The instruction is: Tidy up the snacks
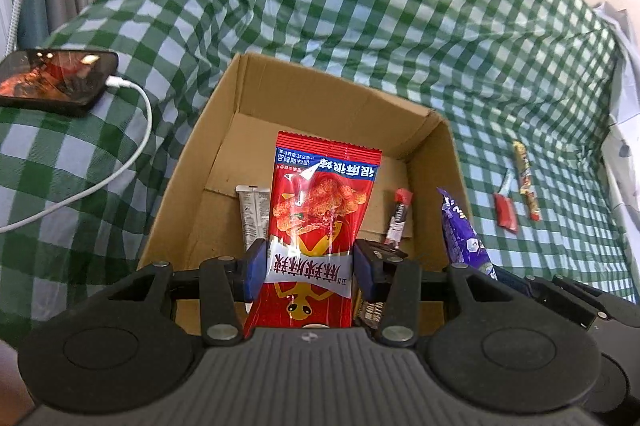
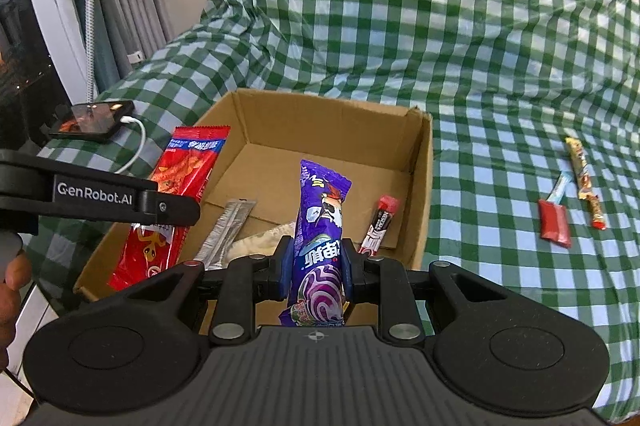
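We see the left gripper (image 1: 310, 264) pinching a red snack packet (image 1: 320, 210) between its blue pads, the packet standing upright over the open cardboard box (image 1: 256, 86). The right gripper (image 2: 316, 264) pinches a purple snack packet (image 2: 320, 218) likewise above the box. Inside the box lie a silver sachet (image 2: 228, 232) and a red-capped stick (image 2: 380, 222). On the green checked cloth (image 2: 440, 26), well apart to the right, rest a small red packet (image 2: 554, 222) and a yellow stick (image 2: 584, 182). A phone (image 1: 56, 80) lies left, its white cable (image 1: 132, 130) plugged in.
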Demonstrator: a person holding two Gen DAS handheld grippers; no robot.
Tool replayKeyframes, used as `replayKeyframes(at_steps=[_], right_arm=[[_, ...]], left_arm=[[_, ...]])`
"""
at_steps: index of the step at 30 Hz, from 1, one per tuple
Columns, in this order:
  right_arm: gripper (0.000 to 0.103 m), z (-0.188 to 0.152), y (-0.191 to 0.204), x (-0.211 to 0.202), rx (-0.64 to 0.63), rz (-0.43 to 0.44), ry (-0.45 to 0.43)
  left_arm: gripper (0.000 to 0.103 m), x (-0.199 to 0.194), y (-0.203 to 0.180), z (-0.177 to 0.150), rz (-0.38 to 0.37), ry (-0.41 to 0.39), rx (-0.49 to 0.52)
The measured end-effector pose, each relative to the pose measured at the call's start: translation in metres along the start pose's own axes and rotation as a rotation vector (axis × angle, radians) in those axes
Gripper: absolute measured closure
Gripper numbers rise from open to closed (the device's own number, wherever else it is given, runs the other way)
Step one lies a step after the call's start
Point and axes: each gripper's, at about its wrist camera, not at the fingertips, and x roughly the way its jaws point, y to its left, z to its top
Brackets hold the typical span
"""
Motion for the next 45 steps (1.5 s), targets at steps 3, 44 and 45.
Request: replayKeyframes(at_steps=[3, 44, 45], right_arm=[[0.078, 0.004, -0.001, 0.017, -0.002, 0.002, 0.017], [0.016, -0.035, 0.004, -0.073, 0.097, -0.036, -0.014], [0.016, -0.036, 0.006, -0.08, 0.09, -0.037, -0.025]], left_arm=[[0.053, 0.017, 0.002, 0.005, 0.01, 0.023, 0.0], [0.0, -0.087, -0.001, -0.074, 0.13, -0.085, 0.046], [0.0, -0.091, -0.002, -0.074, 0.134, -0.091, 0.042]])
